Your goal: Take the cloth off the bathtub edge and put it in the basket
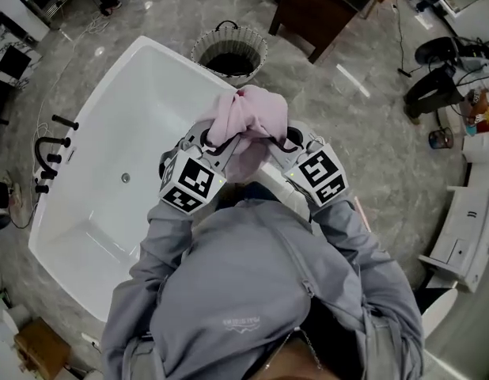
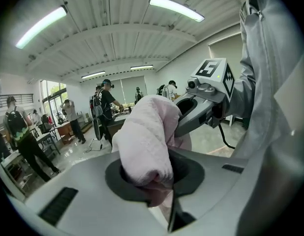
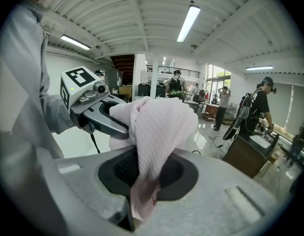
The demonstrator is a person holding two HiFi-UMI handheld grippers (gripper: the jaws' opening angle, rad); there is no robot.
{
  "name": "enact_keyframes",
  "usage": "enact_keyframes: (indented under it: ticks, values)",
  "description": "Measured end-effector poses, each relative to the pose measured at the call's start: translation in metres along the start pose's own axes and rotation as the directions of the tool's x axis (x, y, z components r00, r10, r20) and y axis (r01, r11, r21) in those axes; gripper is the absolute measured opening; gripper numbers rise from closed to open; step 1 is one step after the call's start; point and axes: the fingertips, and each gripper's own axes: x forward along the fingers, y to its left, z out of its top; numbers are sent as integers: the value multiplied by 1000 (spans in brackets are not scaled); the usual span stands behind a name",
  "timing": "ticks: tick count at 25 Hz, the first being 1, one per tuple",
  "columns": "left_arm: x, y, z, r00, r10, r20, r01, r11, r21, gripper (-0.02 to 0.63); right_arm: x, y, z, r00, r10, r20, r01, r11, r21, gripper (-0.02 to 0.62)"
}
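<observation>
Two pairs of fingers are clamped on one pink cloth (image 1: 246, 117). On the left gripper (image 2: 154, 183), the fingers (image 2: 83, 195) stand nearly together. A thick fold of cloth is pinched between their dark pads, bulging up above them, and a short tail hangs below. The right gripper (image 3: 142, 181) grips in the same way. Its fingers (image 3: 216, 200) are pressed on a narrower twist of the fabric, which fans out wide above the pads and trails a thin end beneath.

Each gripper view shows the other gripper's tips buried in the same bundle from the opposite side. The cloth is bunched into one lump between the two tools, which meet tip to tip in front of the person's chest.

From the head view the lump sits over the near rim of the white bathtub (image 1: 110, 125). Whether any of it touches the rim cannot be told.

The round slatted basket (image 1: 254, 44) stands on the grey marbled floor (image 1: 371, 141) just beyond the tub's far end, apart from the cloth.
</observation>
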Motion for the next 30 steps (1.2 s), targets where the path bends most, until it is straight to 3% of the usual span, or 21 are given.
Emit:
enact_keyframes:
  ticks: [9, 15, 30]
  values:
    - [32, 13, 39, 999, -24, 33, 22, 998, 65, 65, -17, -49, 12, 991, -121, 50, 118, 992, 53, 71]
    - [70, 23, 56, 999, -32, 24, 30, 995, 96, 66, -19, -90, 5, 988, -142, 68, 136, 988, 79, 71]
    - [211, 75, 136, 995, -50, 85, 39, 991, 132, 65, -34, -257, 0, 978, -195, 76, 191, 980, 54, 71]
